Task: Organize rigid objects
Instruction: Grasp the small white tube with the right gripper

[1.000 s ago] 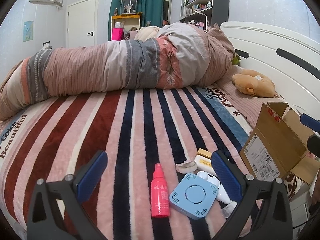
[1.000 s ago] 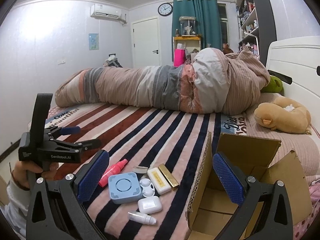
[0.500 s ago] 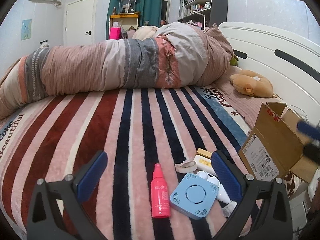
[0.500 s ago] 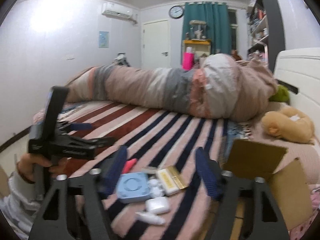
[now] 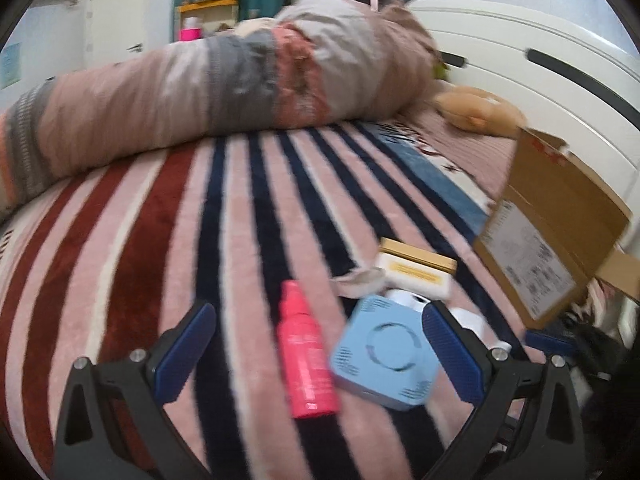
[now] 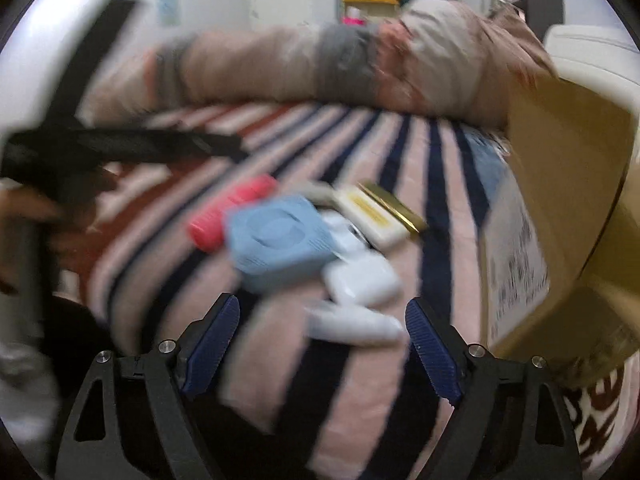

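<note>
On a bedroom's striped blanket (image 5: 168,216), we hold our left gripper (image 5: 316,350) low over a cluster of small items, its blue-padded fingers spread wide and clamping nothing; a pink spray bottle (image 5: 306,354) and a light blue square device (image 5: 386,358) lie between them in the left wrist view. Just behind the blue device sit a white box with a yellow label (image 5: 416,278) and a gold box (image 5: 418,254), touching each other. Our right gripper (image 6: 322,338) also stands apart and empty, hovering just before a small white bottle (image 6: 356,326) and a white earbud case (image 6: 362,282); this view is blurred. An open cardboard box (image 5: 556,224) stands on the bed to the right of the cluster, near the white headboard (image 5: 532,76). A rolled quilt (image 5: 224,84) and a tan plush toy (image 5: 476,114) lie beyond.
</note>
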